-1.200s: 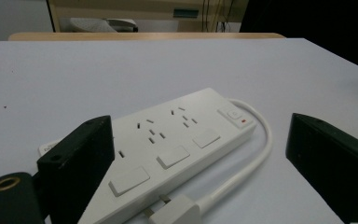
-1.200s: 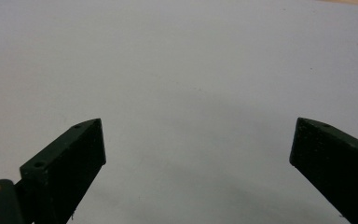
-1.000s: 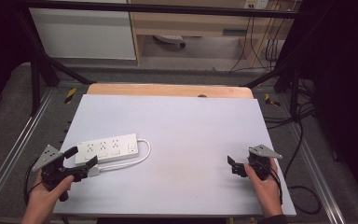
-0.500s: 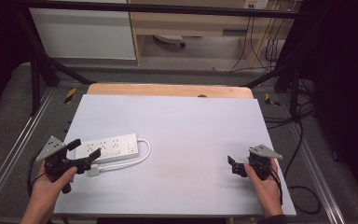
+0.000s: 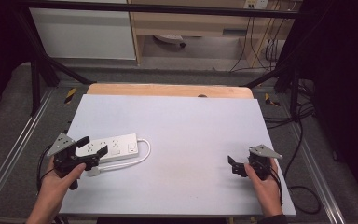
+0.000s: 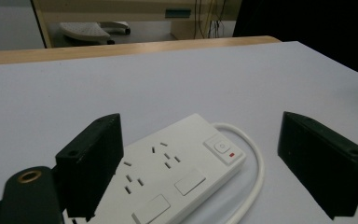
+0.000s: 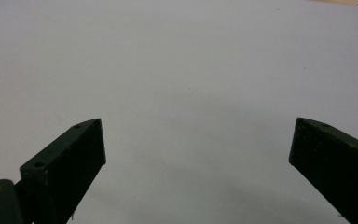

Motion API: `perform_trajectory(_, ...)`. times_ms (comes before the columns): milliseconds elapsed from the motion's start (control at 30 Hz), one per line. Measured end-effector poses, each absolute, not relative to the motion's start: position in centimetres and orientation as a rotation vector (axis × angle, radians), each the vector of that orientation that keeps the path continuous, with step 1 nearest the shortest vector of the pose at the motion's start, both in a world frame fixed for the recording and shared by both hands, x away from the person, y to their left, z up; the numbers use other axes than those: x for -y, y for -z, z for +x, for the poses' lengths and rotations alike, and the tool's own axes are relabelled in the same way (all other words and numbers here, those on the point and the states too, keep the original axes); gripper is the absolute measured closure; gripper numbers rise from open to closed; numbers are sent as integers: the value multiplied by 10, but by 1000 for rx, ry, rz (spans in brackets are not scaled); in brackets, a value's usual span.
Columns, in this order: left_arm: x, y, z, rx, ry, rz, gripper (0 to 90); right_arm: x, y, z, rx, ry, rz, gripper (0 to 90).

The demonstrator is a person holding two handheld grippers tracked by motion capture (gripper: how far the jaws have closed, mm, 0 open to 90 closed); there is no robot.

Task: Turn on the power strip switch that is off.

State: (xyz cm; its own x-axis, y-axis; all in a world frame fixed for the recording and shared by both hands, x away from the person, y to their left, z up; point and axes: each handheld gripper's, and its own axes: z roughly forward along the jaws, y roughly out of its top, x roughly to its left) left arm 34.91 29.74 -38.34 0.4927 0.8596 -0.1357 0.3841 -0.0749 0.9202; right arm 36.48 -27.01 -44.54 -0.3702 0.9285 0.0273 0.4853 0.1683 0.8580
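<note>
Hands come in from the near edge of the surface, each of yours holding a gripper. Your left gripper sits at the near left, its jaws spread wide apart with the near end of the white power strip between them; in the left gripper view the jaws stand on either side of the power strip and you cannot tell whether either touches it. Your right gripper rests at the near right, well apart from the strip, its jaws also spread wide over bare surface and holding nothing.

Farther in, the strip lies flat at a slight angle, sockets up, with its switch and a small red mark at the far end. Its white cable loops out from that end and curves back toward you along the strip's side. Beyond it, a wooden edge runs along the far side of the surface.
</note>
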Motion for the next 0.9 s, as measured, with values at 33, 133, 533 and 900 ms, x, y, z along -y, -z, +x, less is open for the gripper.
perform_trajectory(33,-297,383,350,-1078,-556,1672,153,270,445,365,-1933,-1121,1332,41)
perform_trajectory(133,-294,382,351,-1069,-562,1676,192,270,445,365,-1931,-1120,1332,41)
perform_trajectory(533,-286,379,359,-1062,-550,1688,311,271,445,365,-1929,-1119,1327,41)
perform_trajectory(900,-279,379,364,-1055,-557,1696,402,271,445,365,-1928,-1118,1329,41)
